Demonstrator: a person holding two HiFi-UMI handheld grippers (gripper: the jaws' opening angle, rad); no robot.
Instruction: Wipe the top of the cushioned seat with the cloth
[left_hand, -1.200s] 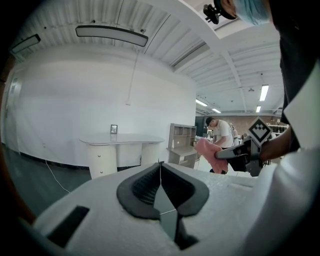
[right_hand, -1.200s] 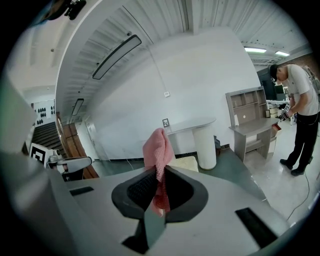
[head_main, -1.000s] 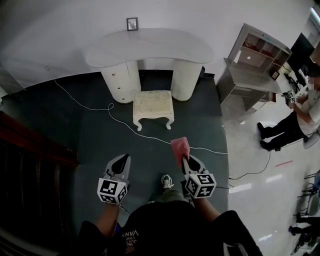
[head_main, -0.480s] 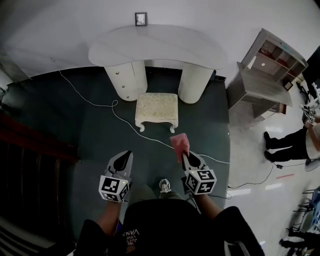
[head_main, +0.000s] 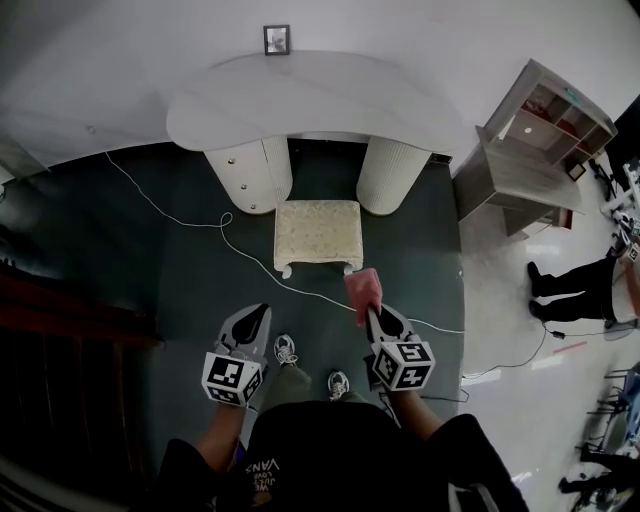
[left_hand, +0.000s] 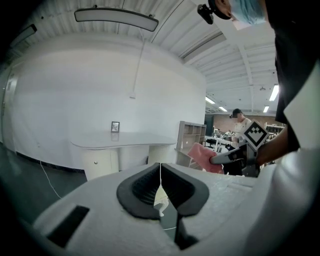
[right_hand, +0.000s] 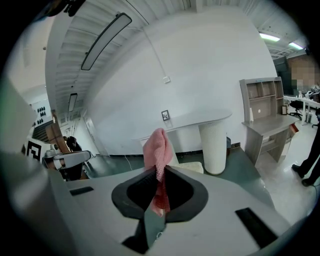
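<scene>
Currently right tongs (head_main: 371, 314) clamped on pink cloth (head_main: 362, 287); left tongs (head_main: 257, 313) pressed together, empty; cushioned seat (head_main: 318, 231) at 12 o'clock, apart.

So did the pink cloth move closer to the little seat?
Yes. The cloth, clamped in the right gripper, is nearer the cushioned seat: the floor gap between them has shrunk.

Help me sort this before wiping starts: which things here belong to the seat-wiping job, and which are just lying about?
Job:
pink cloth, clamped in the right tongs
cushioned stool

Lying about:
white floor cable
vanity table
small picture frame
grey shelved desk
</scene>
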